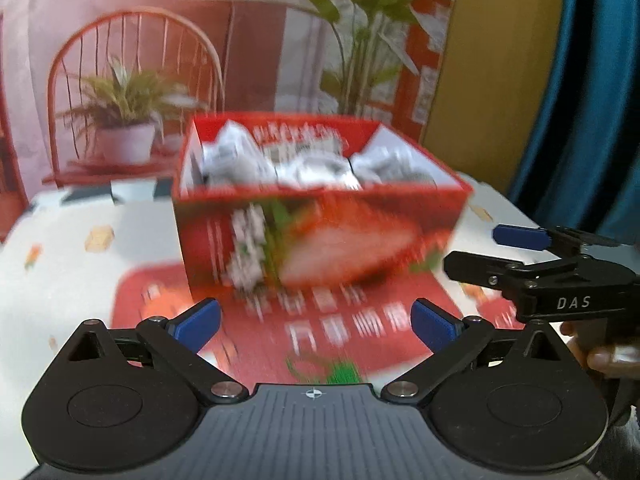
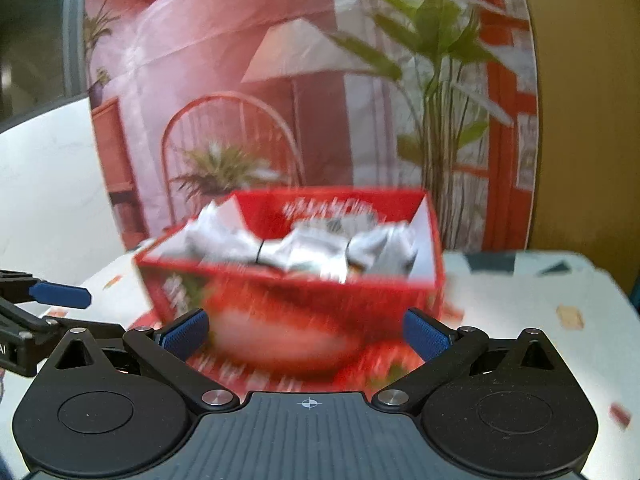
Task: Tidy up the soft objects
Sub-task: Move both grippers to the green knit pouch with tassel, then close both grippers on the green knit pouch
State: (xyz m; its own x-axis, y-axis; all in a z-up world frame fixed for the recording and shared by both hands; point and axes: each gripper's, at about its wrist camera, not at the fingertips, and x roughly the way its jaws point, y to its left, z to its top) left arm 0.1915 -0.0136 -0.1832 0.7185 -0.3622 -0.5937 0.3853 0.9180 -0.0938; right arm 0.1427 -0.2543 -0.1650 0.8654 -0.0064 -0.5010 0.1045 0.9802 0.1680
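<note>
left gripper (image 1: 316,322): jaws spread wide, blue pads at lower left and lower right of the left wrist view, nothing between them, nothing held.
right gripper (image 2: 306,334): jaws likewise wide apart, nothing gripped; blue pads flank the lower front of the box in the right wrist view, whether they touch it i cannot tell.
cross-view: right gripper also shows at the right edge of the left wrist view, with a hand (image 1: 608,354) under it; left gripper's blue pad pokes in at the left edge of the right wrist view.
red box (image 1: 320,208): centre of frame in both views, open top, strawberry print on the front wall, printing blurred and unreadable.
soft objects (image 1: 304,164): grey-white crumpled bundles, inside the box, filling it roughly to the rim; three lumps side by side, exact count unclear from blur.
red mat (image 1: 320,320): flat under the box, white lettering, runs from the box toward the bottom of frame.
table (image 1: 80,272): white cloth with small coloured prints, carries mat and box.
backdrop (image 2: 240,80): printed scene behind the table, upper half of frame, with chair, potted plants, lamp shade.
image quality: both views motion-blurred, fine detail lost.
</note>
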